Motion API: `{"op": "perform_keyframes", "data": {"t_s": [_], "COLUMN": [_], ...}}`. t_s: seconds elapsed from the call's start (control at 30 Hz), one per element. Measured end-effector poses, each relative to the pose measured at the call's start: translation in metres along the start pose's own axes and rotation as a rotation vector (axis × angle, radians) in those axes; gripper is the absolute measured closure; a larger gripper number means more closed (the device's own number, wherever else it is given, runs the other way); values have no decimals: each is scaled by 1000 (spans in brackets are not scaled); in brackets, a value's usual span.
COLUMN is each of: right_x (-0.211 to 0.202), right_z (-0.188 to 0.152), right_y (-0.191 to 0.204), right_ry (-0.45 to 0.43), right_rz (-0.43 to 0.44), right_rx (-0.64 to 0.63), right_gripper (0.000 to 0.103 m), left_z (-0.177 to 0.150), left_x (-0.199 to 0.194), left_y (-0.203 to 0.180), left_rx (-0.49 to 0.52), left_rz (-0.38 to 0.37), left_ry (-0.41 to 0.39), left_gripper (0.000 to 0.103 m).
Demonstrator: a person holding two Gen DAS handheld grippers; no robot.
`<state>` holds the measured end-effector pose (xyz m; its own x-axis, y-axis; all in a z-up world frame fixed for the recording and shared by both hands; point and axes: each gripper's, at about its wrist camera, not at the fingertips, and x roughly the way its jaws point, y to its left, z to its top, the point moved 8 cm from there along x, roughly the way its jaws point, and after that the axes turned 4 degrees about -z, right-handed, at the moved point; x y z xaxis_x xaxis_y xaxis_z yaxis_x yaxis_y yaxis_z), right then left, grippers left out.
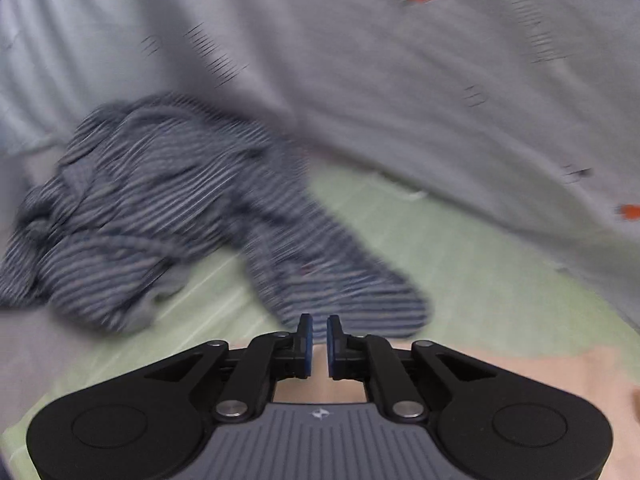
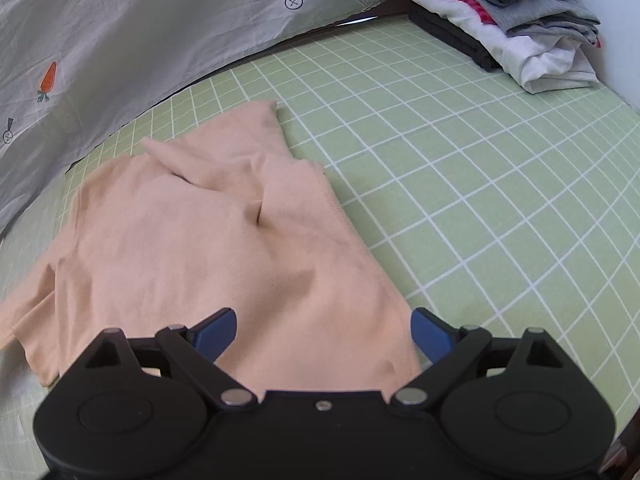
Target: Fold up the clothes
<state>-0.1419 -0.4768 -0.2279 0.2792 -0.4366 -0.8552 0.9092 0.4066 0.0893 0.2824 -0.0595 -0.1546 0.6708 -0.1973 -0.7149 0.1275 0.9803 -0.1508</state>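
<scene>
The right gripper [image 2: 323, 334] stands wide, its 2 blue pads spread over the near edge of a peach garment [image 2: 208, 240] and closed on nothing. That garment lies spread on the green checked mat [image 2: 480, 184], roughly flat but with a ridge of loose cloth near its far end and a flap trailing off to the left, so it reads as laid out rather than folded small. The left gripper [image 1: 316, 336] is narrow, with only a slim gap between its pads and no cloth visibly pinched; its view is blurred. Just beyond its tips lies a dark striped garment [image 1: 160, 208], crumpled in a heap with 1 long part stretched toward the gripper. At the mat's far right corner sits a stack of folded clothes [image 2: 516, 20], several pieces deep. By my judgement the job is partway: the stack is folded, while the peach and striped pieces are left to fold. A pale printed sheet [image 2: 140, 40] lies behind.
</scene>
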Motion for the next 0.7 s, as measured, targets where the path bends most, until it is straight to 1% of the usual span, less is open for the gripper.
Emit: {"op": "perform_keyframes", "data": {"t_s": [0.03,0.07,0.1,0.13,0.17,0.2,0.23,0.27,0.3,0.43,0.5,0.57,0.63,0.7], "right_x": [0,-1,-1,-2,-3,-4,-5,-4,-4,-6,-9,-13,-17,-22], "right_z": [0,0,-1,-1,-1,-1,1,3,6,18,23,26,24,25], "right_y": [0,1,1,0,0,-2,-4,-6,-7,-17,-24,-33,-44,-59], "right_ry": [-6,-11,-15,-21,-30,-46,-62,-75,-87,-147,-174,-189,-188,-193], "right_rz": [1,2,3,4,4,5,4,9,14,35,44,49,53,28], "right_rx": [0,2,4,6,9,16,27,40,54,93,101,92,60,23], "right_gripper": [8,8,8,5,4,2,1,0,0,0,0,0,0,0], "left_z": [-2,-7,-12,-19,-27,-36,-46,-56,-66,-106,-125,-140,-149,-157], "left_x": [2,0,-4,-7,-9,-11,-15,-18,-21,-40,-52,-64,-69,-74], "left_y": [4,4,4,0,-6,-15,-29,-43,-57,-110,-135,-156,-174,-193], "left_rx": [-14,-23,-39,-53,-59,-53,-20,14,48,158,200,237,243,248], "left_rz": [22,22,11,-7,-28,-52,-80,-108,-136,-249,-288,-301,-301,-300], "left_ry": [7,10,15,27,45,66,90,115,139,220,240,241,245,248], "left_gripper": [81,68,57,52,42,39,39,35,27,23,17,17,17,17]}}
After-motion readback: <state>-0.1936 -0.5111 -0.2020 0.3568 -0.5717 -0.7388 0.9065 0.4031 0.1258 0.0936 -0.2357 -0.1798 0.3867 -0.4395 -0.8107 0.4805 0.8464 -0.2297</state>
